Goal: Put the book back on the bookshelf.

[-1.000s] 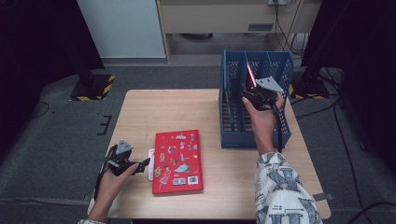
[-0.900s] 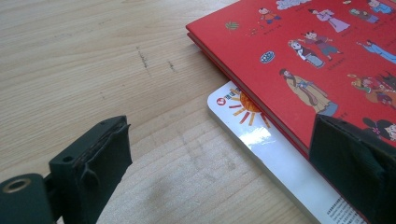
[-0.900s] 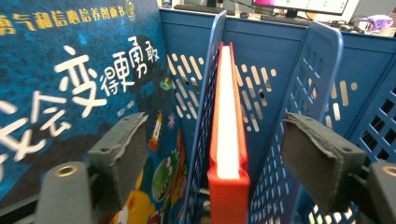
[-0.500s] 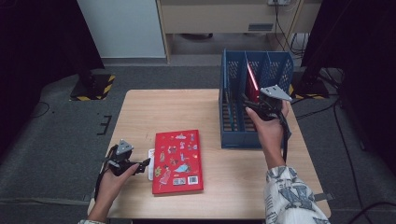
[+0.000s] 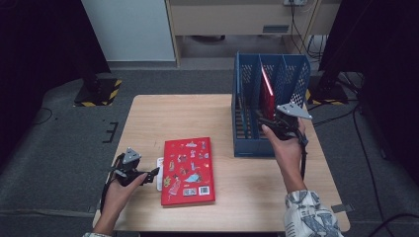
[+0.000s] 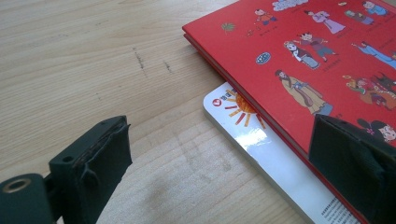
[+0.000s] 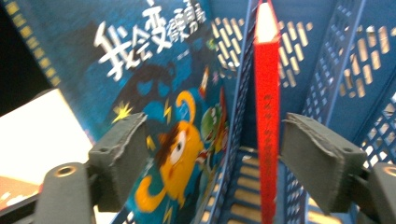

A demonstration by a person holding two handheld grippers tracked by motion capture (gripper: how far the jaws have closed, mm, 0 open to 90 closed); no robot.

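The blue file rack [image 5: 271, 111] at the table's two o'clock held an upright red book [image 5: 267, 91] and a blue-covered book [image 7: 159, 93], both grippers spread.

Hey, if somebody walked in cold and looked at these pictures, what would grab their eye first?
Probably the bright red book lying flat on the wooden table, with a white book peeking out beneath it by the open left gripper. Next, the blue file rack at the table's right, where a thin red book stands upright just ahead of the open right gripper.
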